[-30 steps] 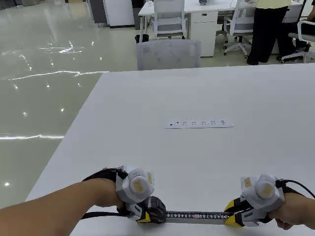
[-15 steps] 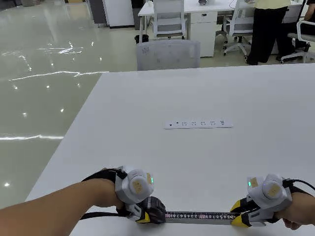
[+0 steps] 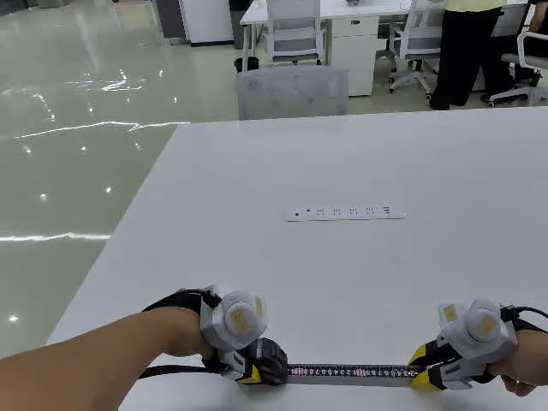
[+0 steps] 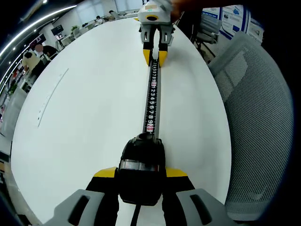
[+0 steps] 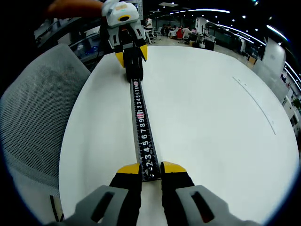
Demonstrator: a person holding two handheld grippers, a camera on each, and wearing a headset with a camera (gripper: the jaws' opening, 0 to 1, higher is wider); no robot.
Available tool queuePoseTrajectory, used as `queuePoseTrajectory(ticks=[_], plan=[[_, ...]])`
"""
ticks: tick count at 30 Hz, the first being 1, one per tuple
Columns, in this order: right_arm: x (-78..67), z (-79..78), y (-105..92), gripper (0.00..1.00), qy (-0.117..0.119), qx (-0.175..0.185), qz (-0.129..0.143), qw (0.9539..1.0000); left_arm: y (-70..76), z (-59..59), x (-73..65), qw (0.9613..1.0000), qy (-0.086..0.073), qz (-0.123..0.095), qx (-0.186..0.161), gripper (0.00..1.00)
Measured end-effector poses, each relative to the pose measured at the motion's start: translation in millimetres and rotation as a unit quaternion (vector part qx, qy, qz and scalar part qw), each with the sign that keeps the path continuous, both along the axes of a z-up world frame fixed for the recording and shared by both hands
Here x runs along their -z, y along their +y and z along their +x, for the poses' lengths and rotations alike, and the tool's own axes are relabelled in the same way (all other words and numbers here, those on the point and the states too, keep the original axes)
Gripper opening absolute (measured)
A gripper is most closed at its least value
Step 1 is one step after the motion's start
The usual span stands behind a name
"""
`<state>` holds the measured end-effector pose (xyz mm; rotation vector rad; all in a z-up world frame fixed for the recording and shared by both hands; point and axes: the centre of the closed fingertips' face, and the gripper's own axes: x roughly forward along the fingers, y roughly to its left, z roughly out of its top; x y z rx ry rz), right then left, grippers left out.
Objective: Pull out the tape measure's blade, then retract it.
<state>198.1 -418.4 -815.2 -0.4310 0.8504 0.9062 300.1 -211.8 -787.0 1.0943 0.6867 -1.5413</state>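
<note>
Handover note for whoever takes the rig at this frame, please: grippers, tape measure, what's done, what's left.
Left gripper: shut on the tape measure case, at the near edge of the white table.
Right gripper: shut on the tip of the blade.
Done: blade drawn out, stretched straight between the two grippers.
Left: pull further if wanted, then let the blade retract into the case.

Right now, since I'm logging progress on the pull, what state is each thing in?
left gripper: shut on the tape measure case.
right gripper: shut on the blade tip.
tape measure case: held near the table front edge.
blade: pulled out, straight between the grippers.
power strip: lying flat, nothing plugged in.
</note>
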Motion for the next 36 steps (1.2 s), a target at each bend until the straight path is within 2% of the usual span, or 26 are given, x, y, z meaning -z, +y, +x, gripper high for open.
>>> queuePoseTrajectory(ticks=[25, 36], plan=[[0.5, -6.9, -17.5, 0.13, 0.004, 0.010, -0.004, 0.9999, -0.1, 0.4, 0.5, 1.0000, 0.001, 0.001, -0.001, 0.32], [0.8, -7.9, -18.8, 0.13, 0.005, 0.009, -0.006, 0.9999, 0.1, 0.6, 1.0, 1.0000, 0.000, 0.002, -0.001, 0.32]])
